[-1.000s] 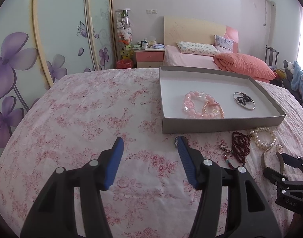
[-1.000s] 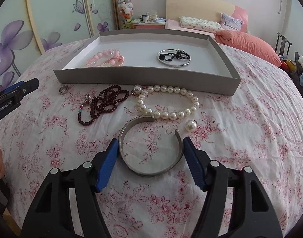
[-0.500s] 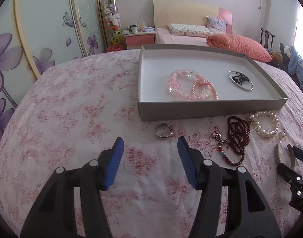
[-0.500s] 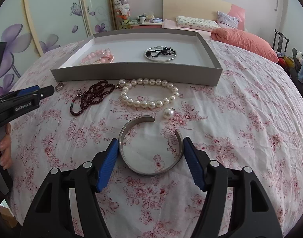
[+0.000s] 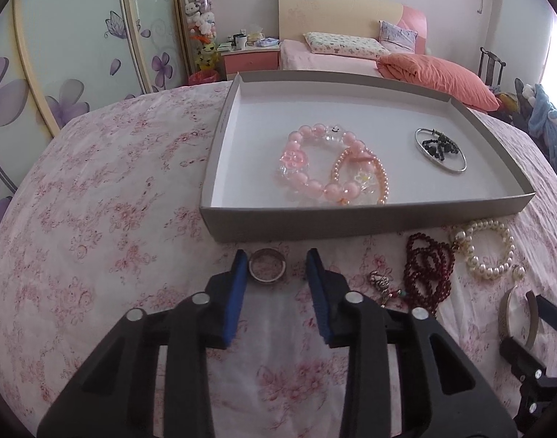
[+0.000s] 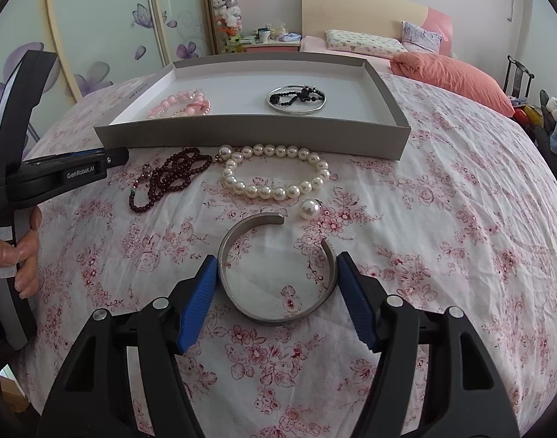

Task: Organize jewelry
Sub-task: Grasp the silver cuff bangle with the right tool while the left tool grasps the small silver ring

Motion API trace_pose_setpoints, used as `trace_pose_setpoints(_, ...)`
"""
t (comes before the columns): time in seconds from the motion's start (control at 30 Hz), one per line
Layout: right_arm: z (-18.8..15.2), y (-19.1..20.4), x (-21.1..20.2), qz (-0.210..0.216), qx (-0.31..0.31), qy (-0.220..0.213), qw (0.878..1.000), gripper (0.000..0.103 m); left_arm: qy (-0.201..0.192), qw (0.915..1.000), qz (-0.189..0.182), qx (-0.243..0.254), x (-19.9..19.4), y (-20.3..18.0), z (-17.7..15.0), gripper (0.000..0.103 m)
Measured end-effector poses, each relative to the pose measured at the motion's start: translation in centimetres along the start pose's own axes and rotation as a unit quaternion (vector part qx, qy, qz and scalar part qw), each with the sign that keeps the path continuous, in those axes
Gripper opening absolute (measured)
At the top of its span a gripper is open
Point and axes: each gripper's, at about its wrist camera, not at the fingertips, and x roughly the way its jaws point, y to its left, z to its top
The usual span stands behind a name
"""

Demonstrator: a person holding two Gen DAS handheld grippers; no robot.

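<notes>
A small ring (image 5: 266, 269) on the bedspread just before the tray (image 5: 351, 219) is being framed by the left gripper (image 5: 277, 264), and a silver cuff (image 6: 276, 266) by the right gripper (image 6: 277, 270), both with fingers apart and likely needing to be squeezed shut next.

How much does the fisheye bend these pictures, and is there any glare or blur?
Left wrist view: the tray front wall bows, dark corners vignette, window light blows out the right edge. Right wrist view: the flowered cloth bulges like a dome; the silver cuff between the right tool stays sharp; no strong glare.
</notes>
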Motion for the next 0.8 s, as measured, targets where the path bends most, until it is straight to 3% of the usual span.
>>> trace_pose_setpoints(0.1, 0.1, 0.2, 0.1, -0.004, -0.003, 0.001, 1.0, 0.067, 0.0, 1.0, 0.001, 0.004, 0.0, -0.3, 0.1, 0.023)
trace_pose_setpoints(0.8, -0.4, -1.8, -0.4, 0.005, 0.019, -0.003, 1.0, 0.066, 0.004, 0.9999, 0.012, -0.002, -0.8, 1.5, -0.6, 0.022)
